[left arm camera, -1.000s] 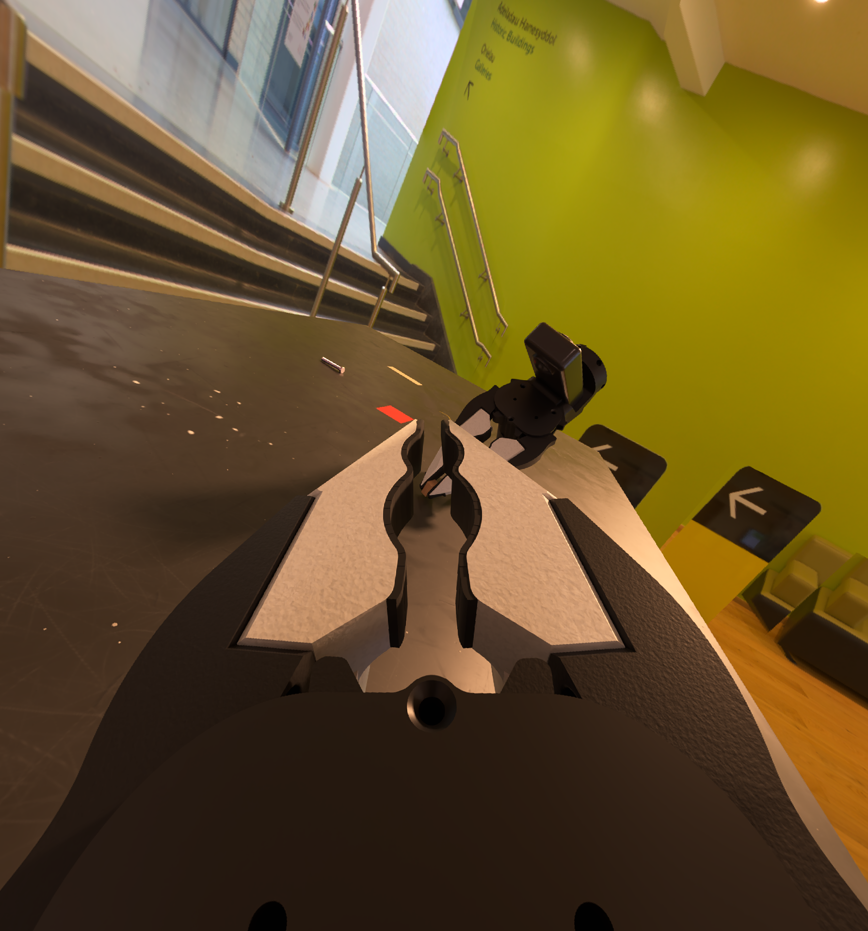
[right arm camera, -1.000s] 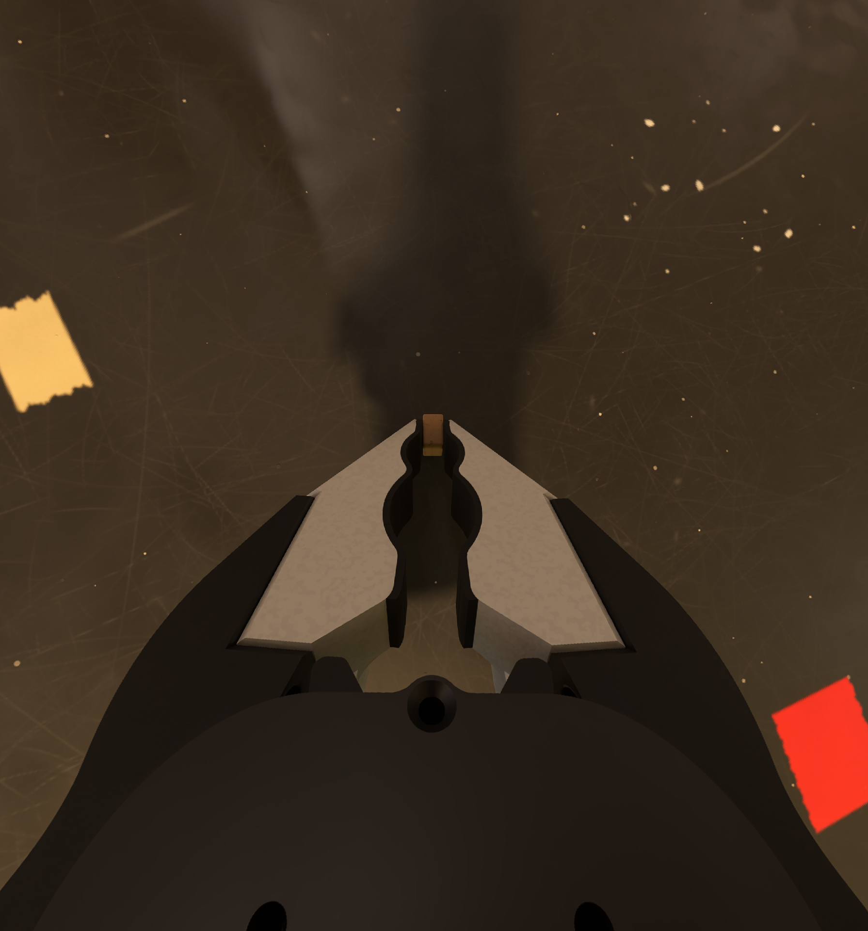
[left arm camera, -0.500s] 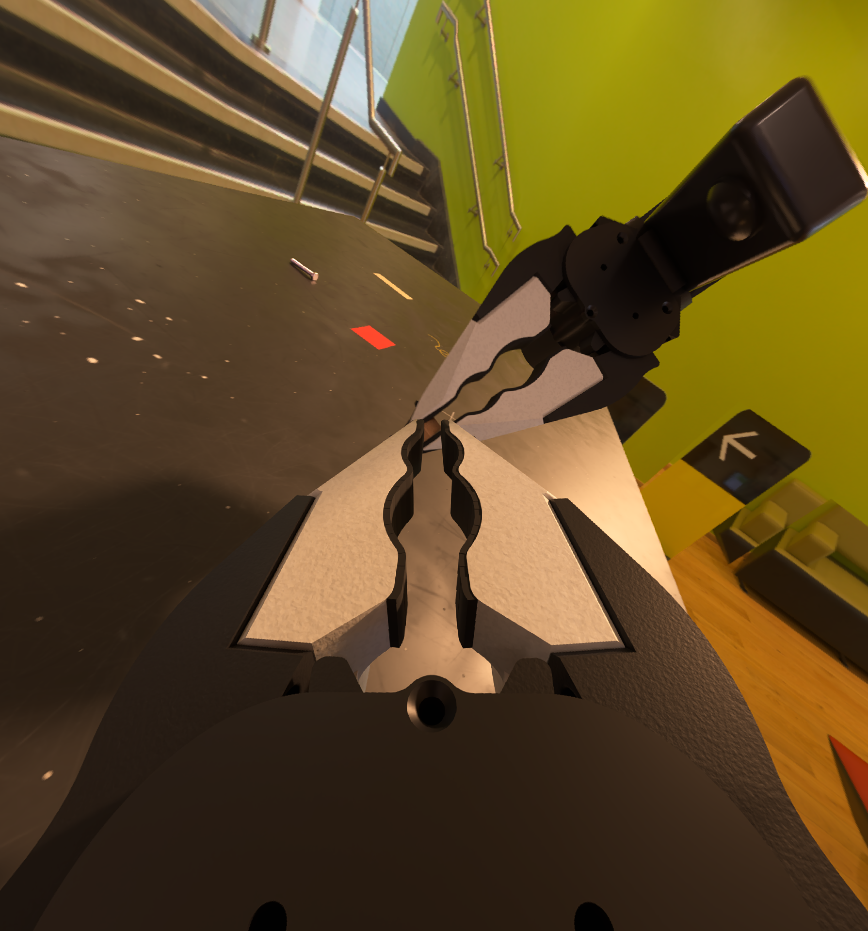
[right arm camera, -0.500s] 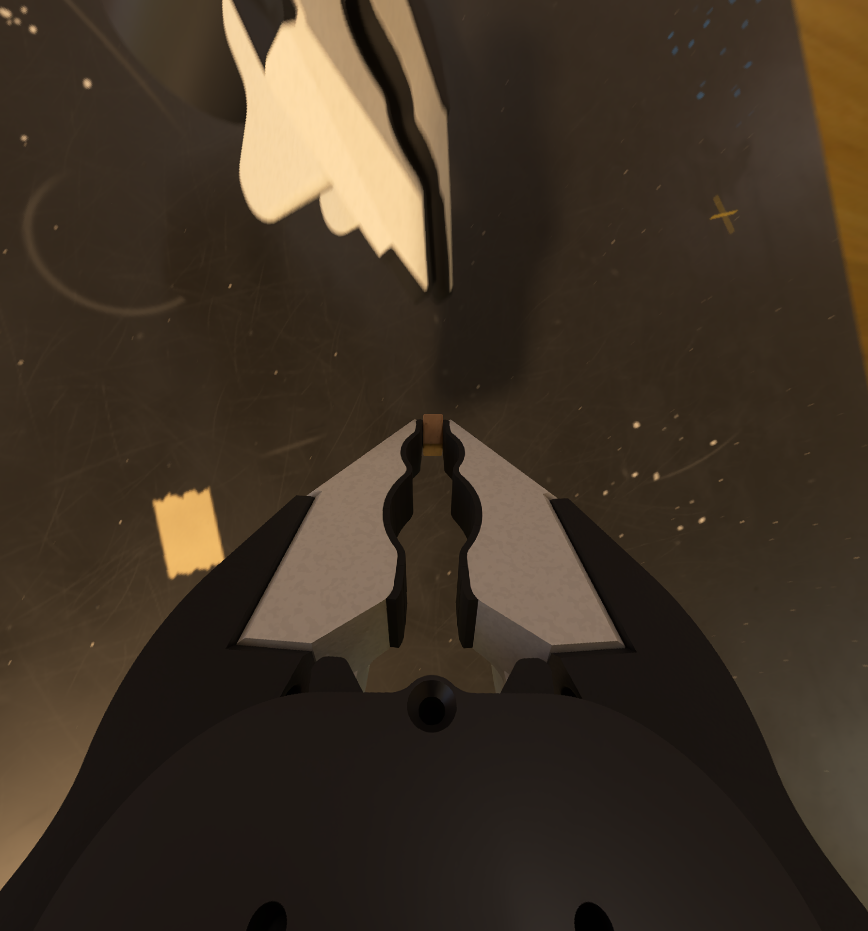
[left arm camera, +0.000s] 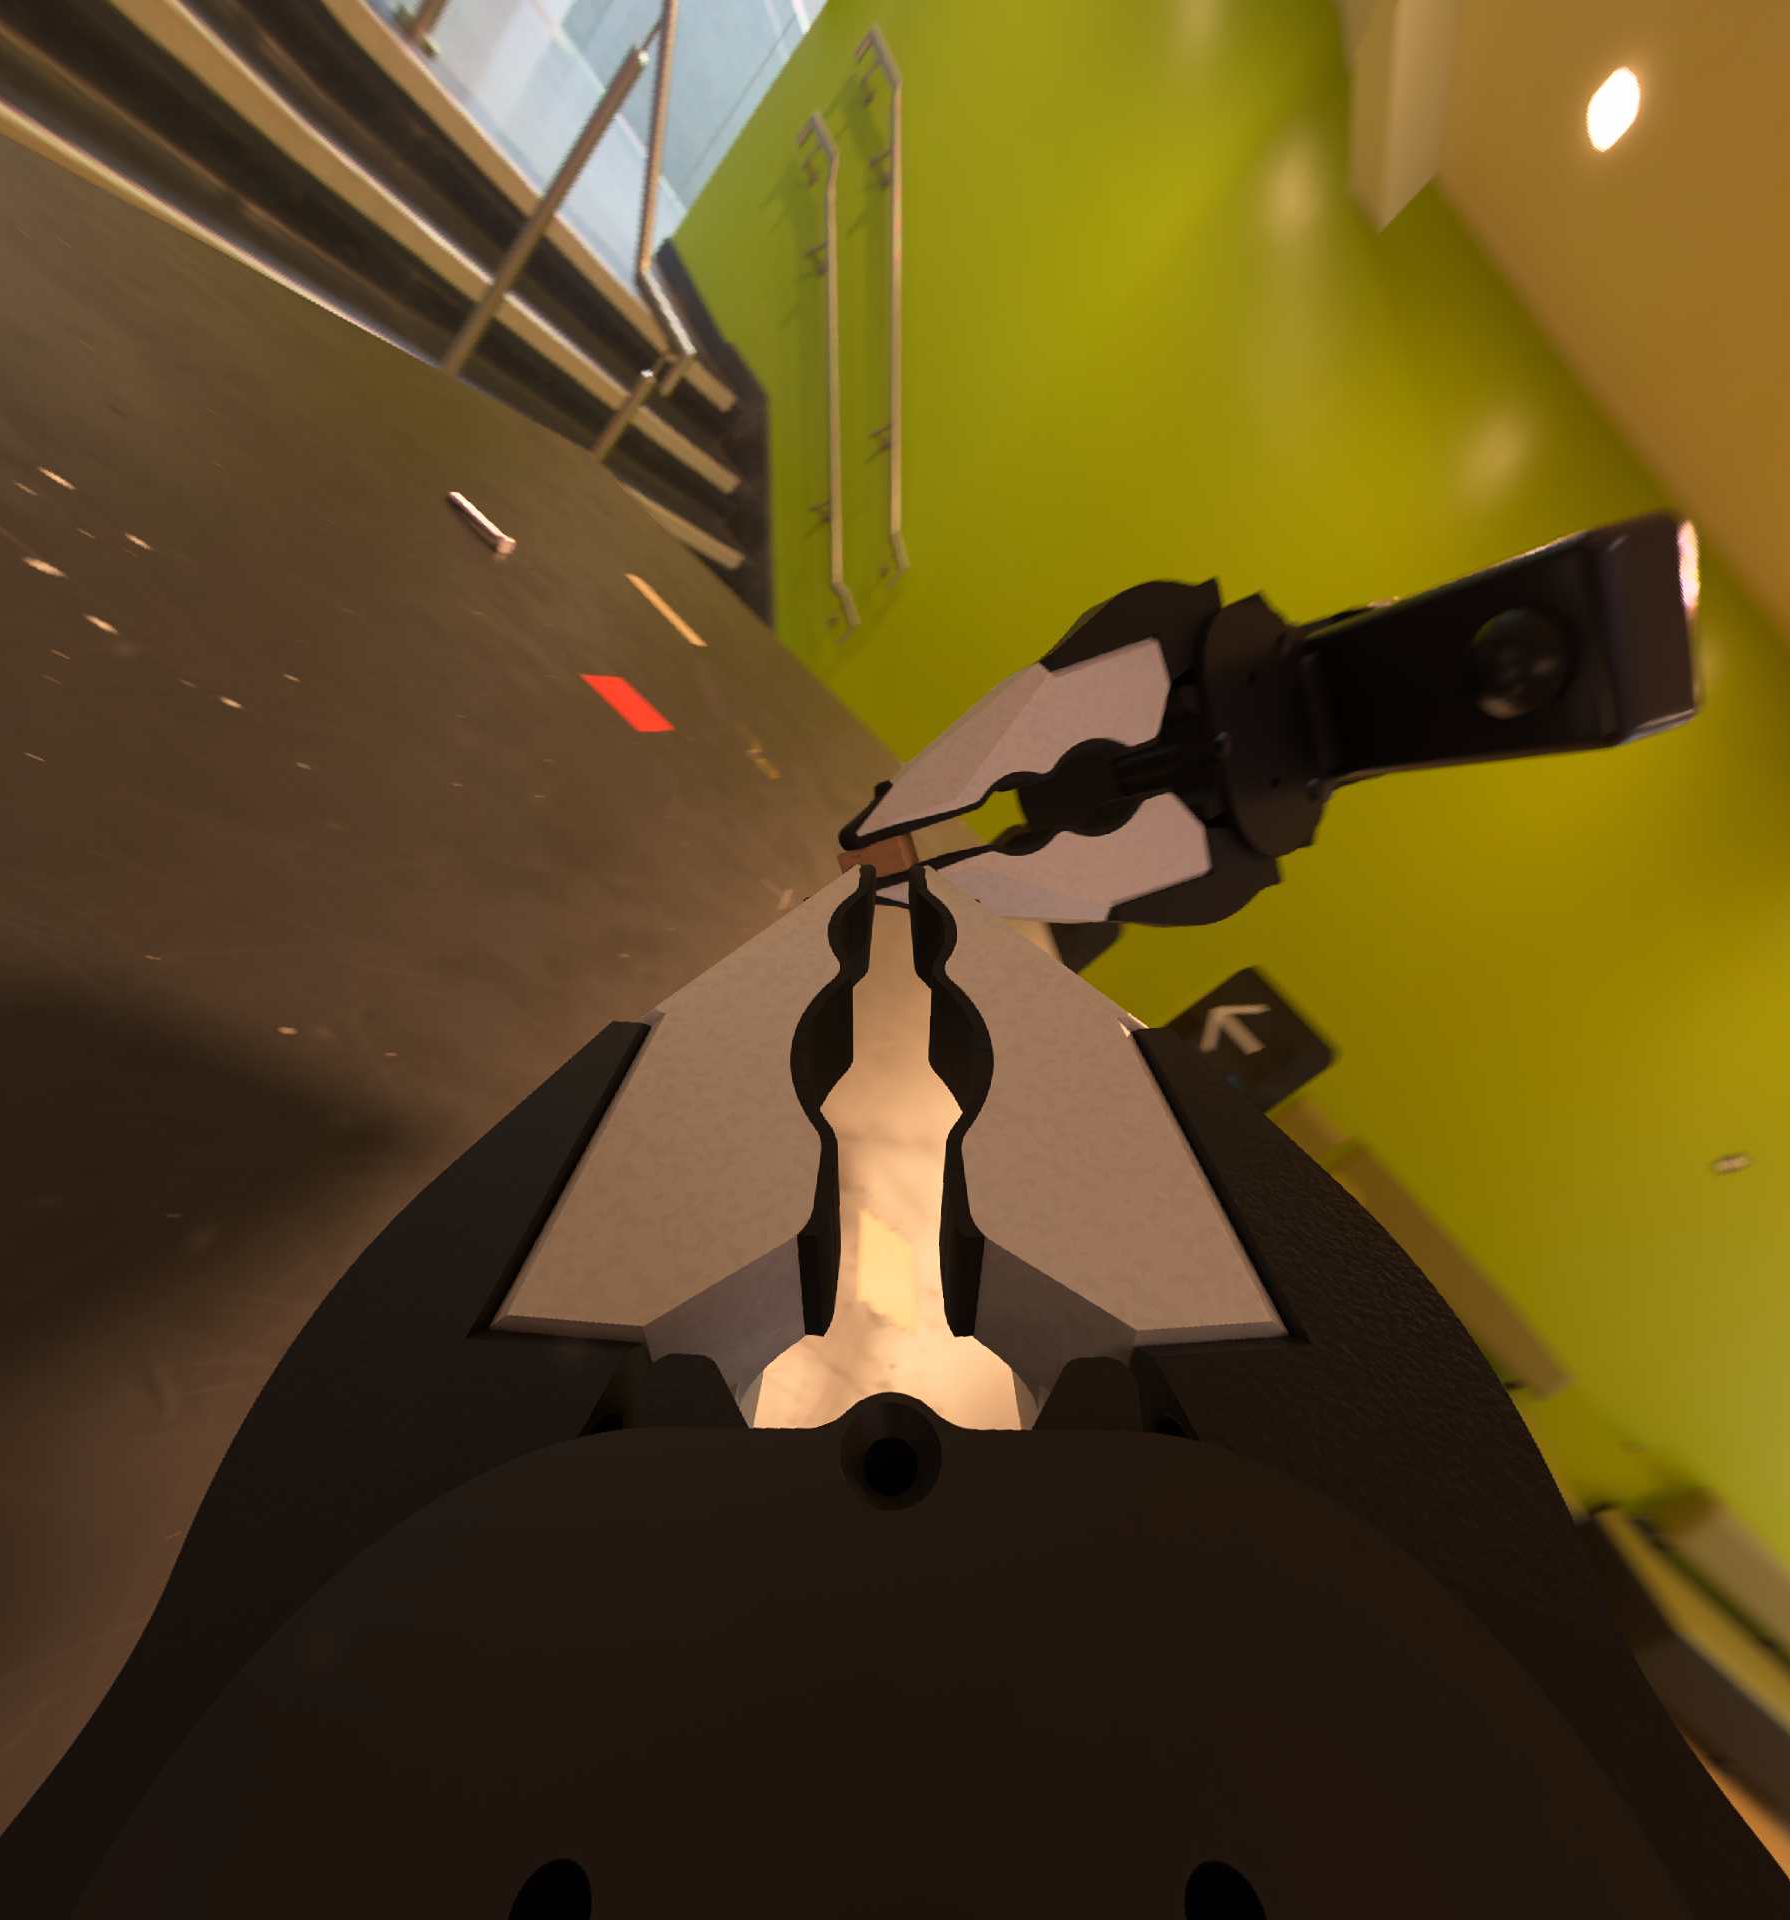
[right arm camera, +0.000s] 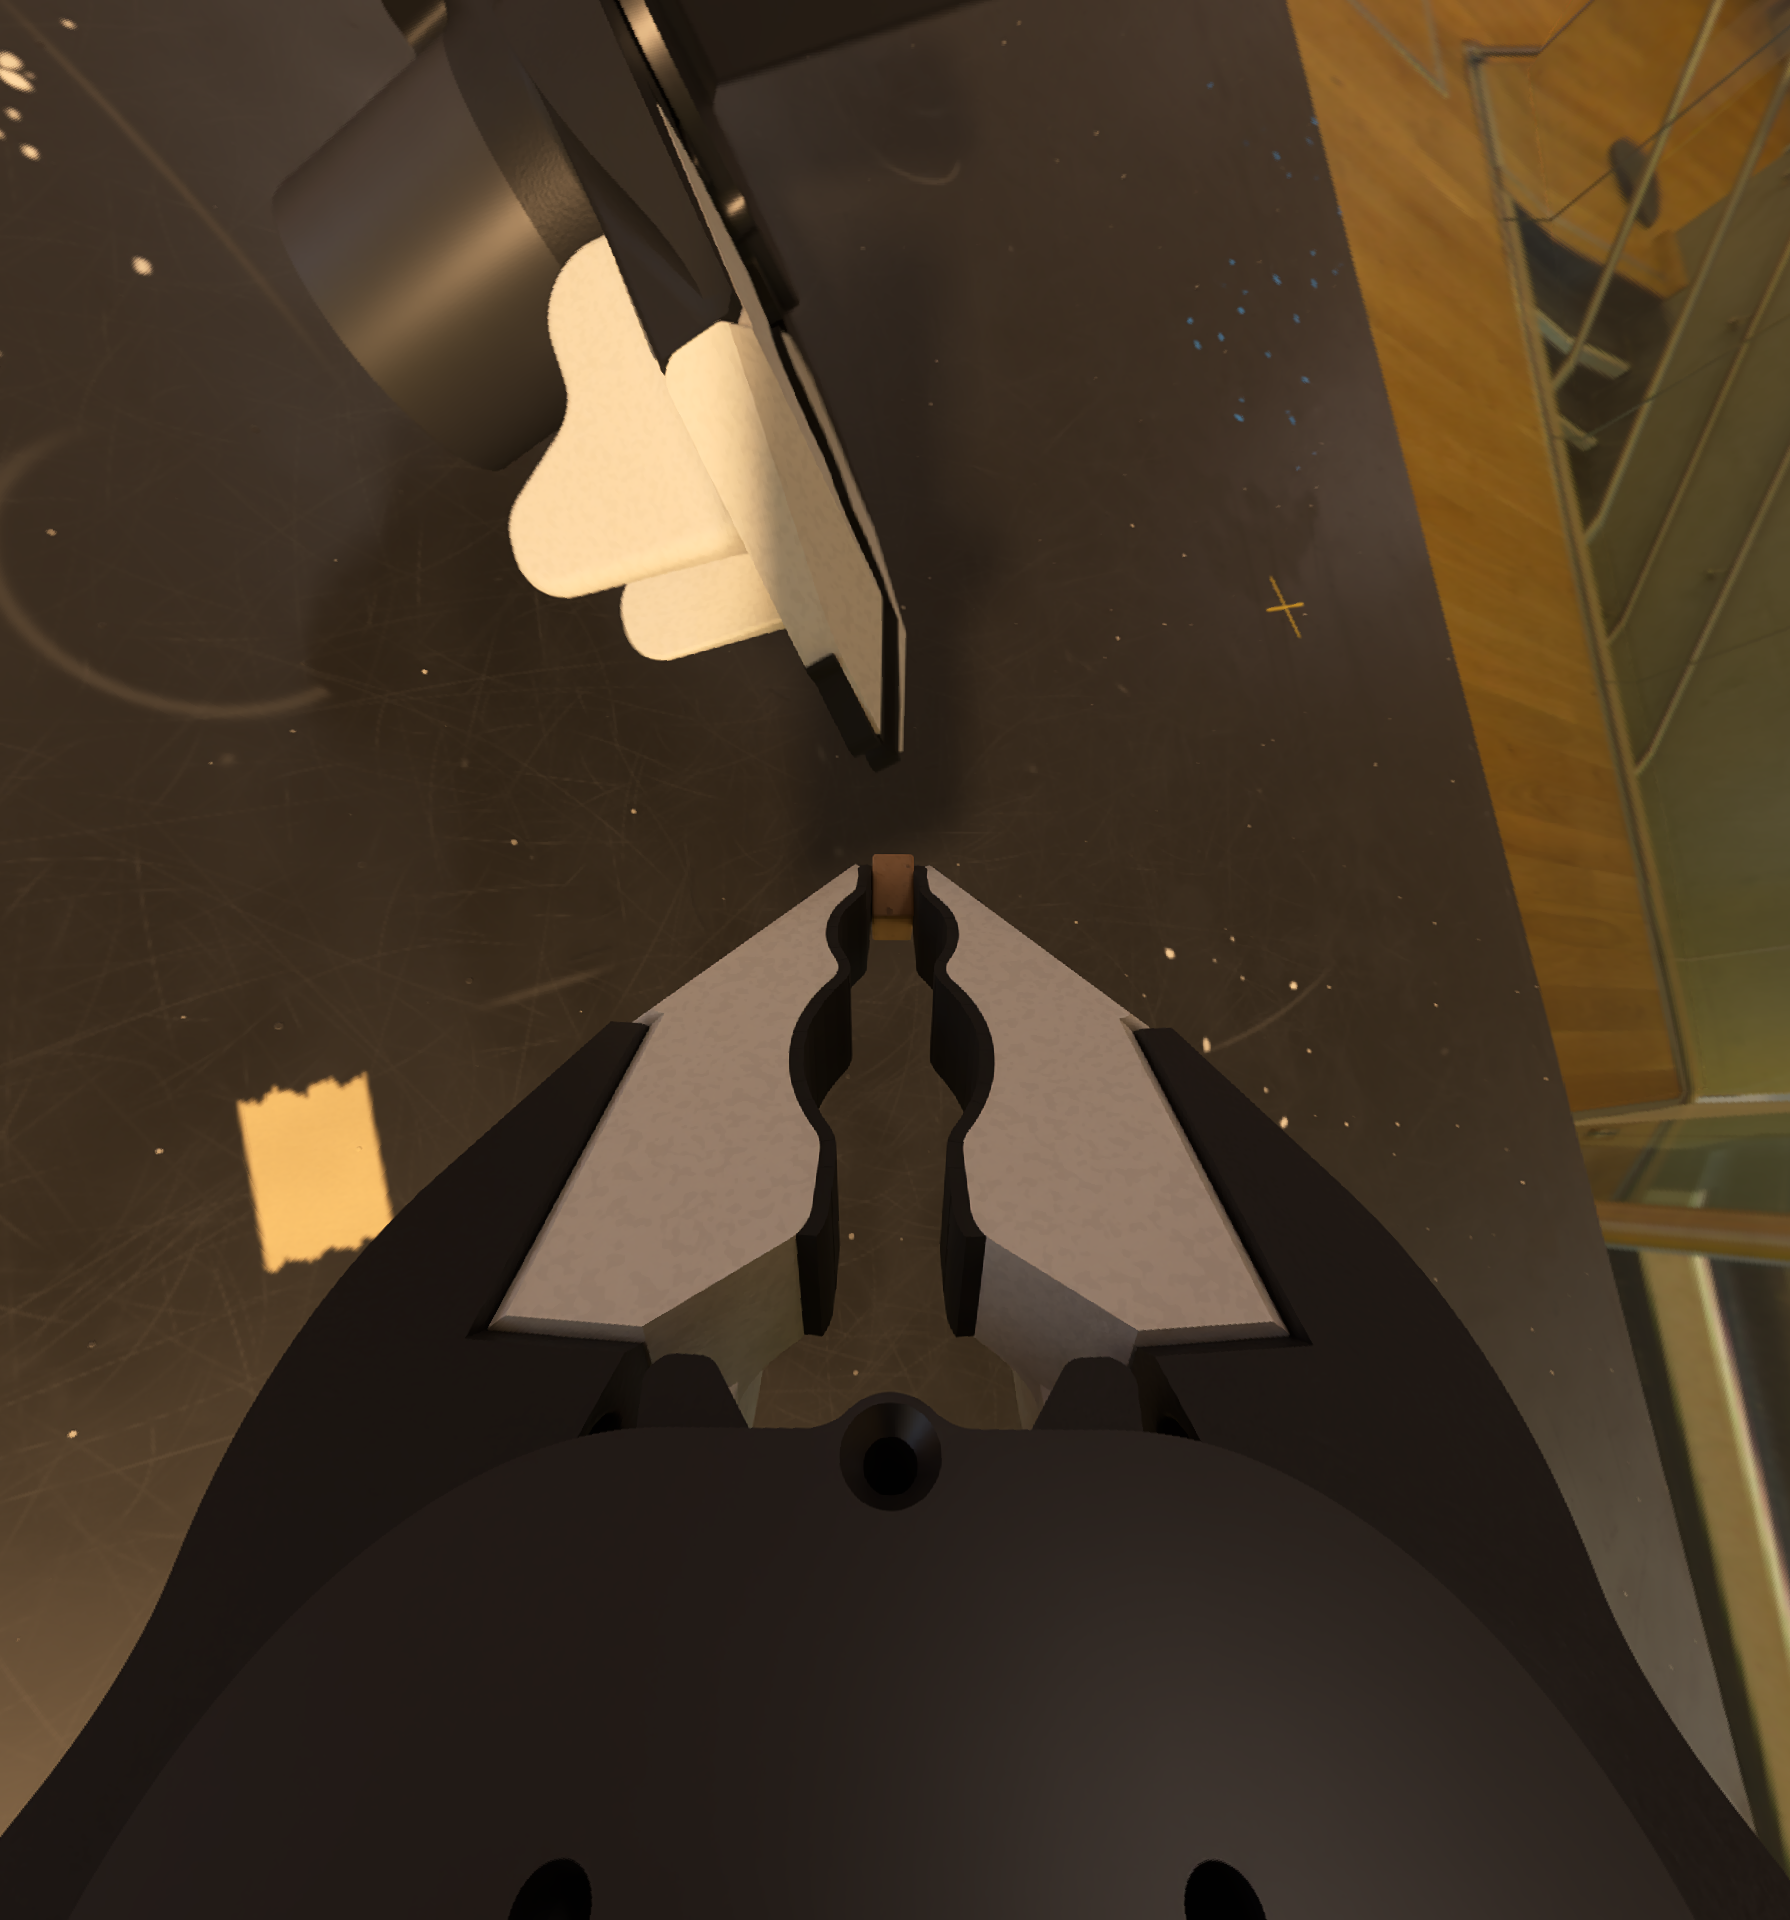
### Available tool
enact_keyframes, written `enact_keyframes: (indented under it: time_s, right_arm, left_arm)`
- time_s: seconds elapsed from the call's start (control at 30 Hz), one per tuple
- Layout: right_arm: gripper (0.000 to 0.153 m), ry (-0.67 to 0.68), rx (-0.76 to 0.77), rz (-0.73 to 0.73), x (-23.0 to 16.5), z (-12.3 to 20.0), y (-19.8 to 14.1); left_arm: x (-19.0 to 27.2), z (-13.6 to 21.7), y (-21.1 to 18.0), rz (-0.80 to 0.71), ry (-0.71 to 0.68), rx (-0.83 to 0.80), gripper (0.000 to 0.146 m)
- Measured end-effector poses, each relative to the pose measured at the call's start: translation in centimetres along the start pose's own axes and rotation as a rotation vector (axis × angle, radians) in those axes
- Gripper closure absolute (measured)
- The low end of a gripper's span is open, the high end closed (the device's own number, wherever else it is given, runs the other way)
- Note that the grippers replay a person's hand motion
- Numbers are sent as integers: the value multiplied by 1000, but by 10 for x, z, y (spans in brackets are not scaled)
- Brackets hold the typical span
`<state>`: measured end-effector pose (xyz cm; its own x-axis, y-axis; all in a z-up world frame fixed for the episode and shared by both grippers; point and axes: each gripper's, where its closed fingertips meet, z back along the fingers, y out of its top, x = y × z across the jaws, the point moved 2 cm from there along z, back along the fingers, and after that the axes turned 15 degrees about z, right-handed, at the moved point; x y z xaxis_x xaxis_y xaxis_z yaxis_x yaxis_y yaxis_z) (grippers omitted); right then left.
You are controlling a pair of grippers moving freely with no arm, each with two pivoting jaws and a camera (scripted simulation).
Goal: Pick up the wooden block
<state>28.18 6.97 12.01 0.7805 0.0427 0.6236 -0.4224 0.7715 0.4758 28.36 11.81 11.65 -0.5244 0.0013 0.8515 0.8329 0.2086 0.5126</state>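
Right hand-held gripper [right arm camera: 892, 871] is pointing down at the bench [right arm camera: 247, 831], clamping the wooden block [right arm camera: 892, 883] at frame centre; left hand-held gripper [left arm camera: 891, 875] is tilting, fingertips narrowly parted, empty, just beside the block.

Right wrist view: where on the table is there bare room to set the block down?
Bare: the wide stretch of table between the yellow patch and the left gripper; also the strip between the yellow cross and the right gripper. Crowded: just ahead of the block, where the two grippers' tips come close.
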Motion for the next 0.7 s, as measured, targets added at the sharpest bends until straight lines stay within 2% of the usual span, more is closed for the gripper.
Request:
enact_keyframes:
  time_s: [0.17, 0.4, 0.47, 0.6, 0.7]
  right_arm:
    - [146, -40, -6, 27, 6, 8, 2]
    - [146, -77, -123, 137, 3, 6, -6]
    - [146, -17, -150, 86, -4, 9, -25]
    - [146, 216, -300, -137, -32, 10, -96]
    - [146, 360, -402, -164, -49, 21, -120]
  left_arm:
    - [2, 0, 2, 177, -129, 26, 140]
    - [-1, -2, -1, 172, -93, 3, 140]
    - [-6, 2, 0, 134, -41, 2, 140]
    - [-26, 17, 5, -61, 194, -30, 140]
    - [-32, 25, 10, -76, 230, -29, 140]
